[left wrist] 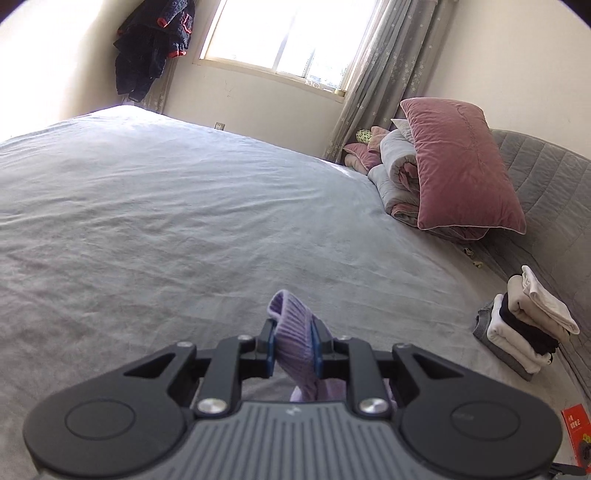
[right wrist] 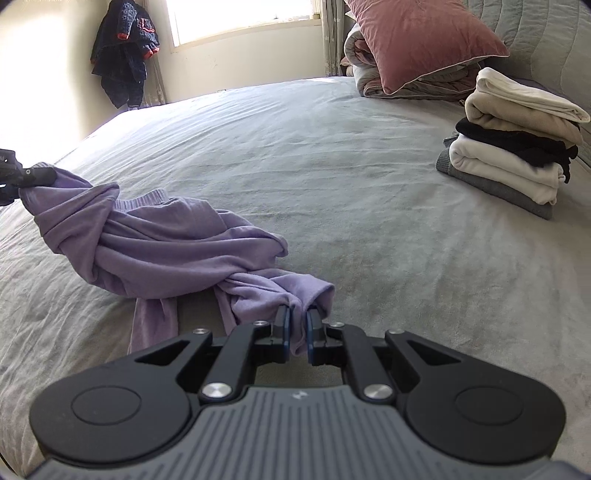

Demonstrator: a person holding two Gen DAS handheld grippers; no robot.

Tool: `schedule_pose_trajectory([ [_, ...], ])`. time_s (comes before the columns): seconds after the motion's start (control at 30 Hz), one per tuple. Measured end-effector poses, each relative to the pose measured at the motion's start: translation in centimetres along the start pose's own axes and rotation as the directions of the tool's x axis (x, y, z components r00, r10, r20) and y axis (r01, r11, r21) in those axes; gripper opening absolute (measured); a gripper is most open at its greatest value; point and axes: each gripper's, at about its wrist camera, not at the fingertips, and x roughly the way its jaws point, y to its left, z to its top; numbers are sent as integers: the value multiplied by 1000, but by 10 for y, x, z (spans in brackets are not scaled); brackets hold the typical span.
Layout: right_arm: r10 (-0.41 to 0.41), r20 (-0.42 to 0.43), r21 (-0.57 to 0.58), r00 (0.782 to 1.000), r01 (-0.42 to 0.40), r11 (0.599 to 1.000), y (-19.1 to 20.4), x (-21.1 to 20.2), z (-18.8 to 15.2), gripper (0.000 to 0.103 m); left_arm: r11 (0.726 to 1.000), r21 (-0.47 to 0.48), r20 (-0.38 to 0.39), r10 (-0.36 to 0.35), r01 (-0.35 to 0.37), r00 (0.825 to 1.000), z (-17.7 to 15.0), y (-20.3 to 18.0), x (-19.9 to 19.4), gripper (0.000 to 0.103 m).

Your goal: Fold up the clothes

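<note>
One lilac garment (right wrist: 159, 243), soft knit with ribbed edging, lies twisted and bunched on the near left part of the bed (right wrist: 314, 155), stretched between two grippers. Right gripper (right wrist: 297, 328): black linkage, blue pads, jaws narrow and pinched on a thin fold of the lilac fabric at its near end, a rounded cuff-like opening just right of the fingers. Left gripper (left wrist: 294, 345): same build, jaws clamped on a ribbed lilac band that loops up above the fingertips; in the right wrist view it shows at the far left edge (right wrist: 22, 177), holding the garment's other end lifted off the sheet. One loose strip of the garment hangs flat toward the near edge. Bed sheet is grey, fine-wrinkled, matte. One stack of folded clothes (right wrist: 513, 147) sits on the right of the bed, well apart from the lilac garment: about five pieces, top to bottom cream, beige, black, white, grey, rectangular with rounded folds. One large dusty-pink pillow (left wrist: 461, 166), velvety with pale piping, leans on one rolled grey-pink quilt (left wrist: 399, 173) far right, against a quilted grey headboard (left wrist: 546, 192). One dark blue jacket with red trim (left wrist: 151, 48) hangs in the far left corner. One bright window (left wrist: 291, 33), one grey patterned curtain (left wrist: 388, 74) to its right. One small red box (left wrist: 578, 435) at near right edge.
</note>
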Motion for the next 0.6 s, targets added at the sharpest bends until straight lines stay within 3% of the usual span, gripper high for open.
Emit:
schedule_pose_trajectory([
  [0.3,-10,-16,-47,1000,9,999,17,-19,-14,10,998,-37,-9,-56,55,998,-59,35,-52,19],
  [0.6,-7,-35,-87,999,4,996,39,-31,-26,11,993,-75,-83,-98,92,992,-116,57,-63,20],
])
